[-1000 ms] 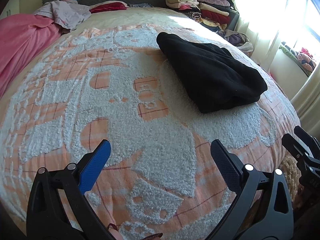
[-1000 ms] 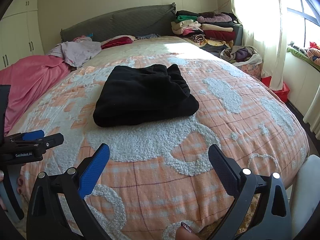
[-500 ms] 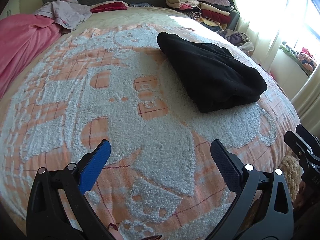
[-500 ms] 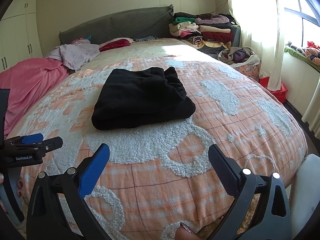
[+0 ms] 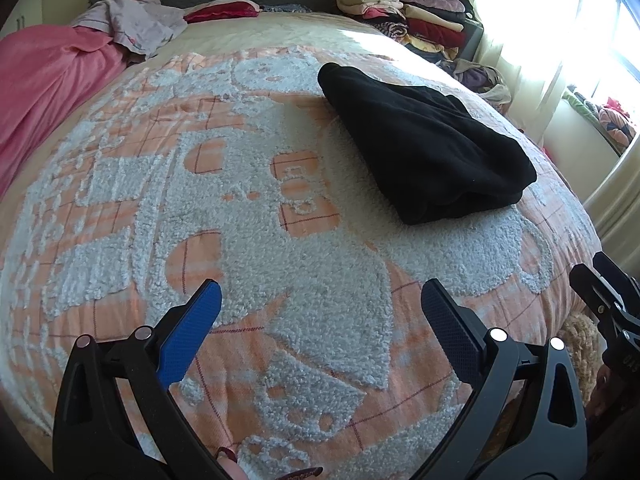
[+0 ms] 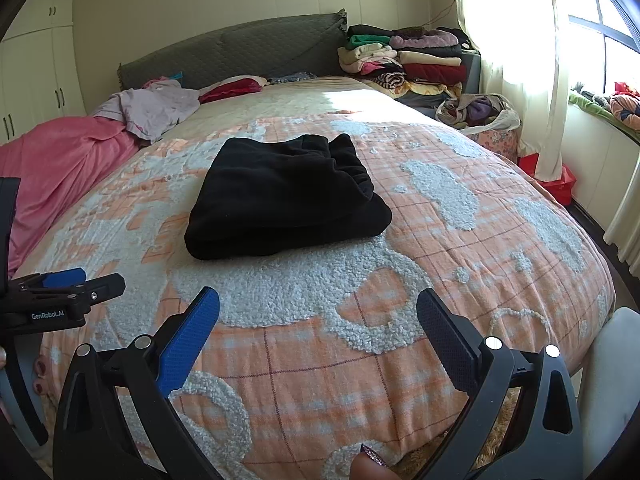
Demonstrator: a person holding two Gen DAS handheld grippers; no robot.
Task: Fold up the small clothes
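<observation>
On the bed (image 6: 460, 264), mid-spread, a black garment (image 6: 284, 200) lies folded into a thick bundle on the orange-and-white tufted bedspread (image 5: 280, 264), w/ its bunched edge toward the headboard (image 6: 240, 52). Neither tool touches it.

Left gripper (image 5: 320, 300): jaws wide apart, nothing between them, hovering over the near part of the spread; garment is ahead & to its right, well apart from the tips. One finger pad (image 5: 192, 332) is blue, the other is dark. Right gripper (image 6: 318, 304): likewise spread wide, empty, garment straight ahead & a bit left, not touching. In the right wrist view the left tool shows at the left edge, low over the spread; in the left wrist view the right tool pokes in at the far right edge.

Fingertips w/ painted nails show at the bottom of both views; a hand (image 6: 24, 372) is partly seen at the left edge of the right wrist view.

Background: pink blanket (image 6: 60, 160) along the bed's left side, a lilac garment (image 6: 156, 108) & red item (image 6: 236, 88) near the headboard, a stack of folded clothes (image 6: 404, 60) beside the bed's far right corner, a bag of clothes (image 6: 476, 112) below it — prob. on the floor, hard to tell w/ the fisheye. Curtain (image 6: 516, 40) & bright window at right.
</observation>
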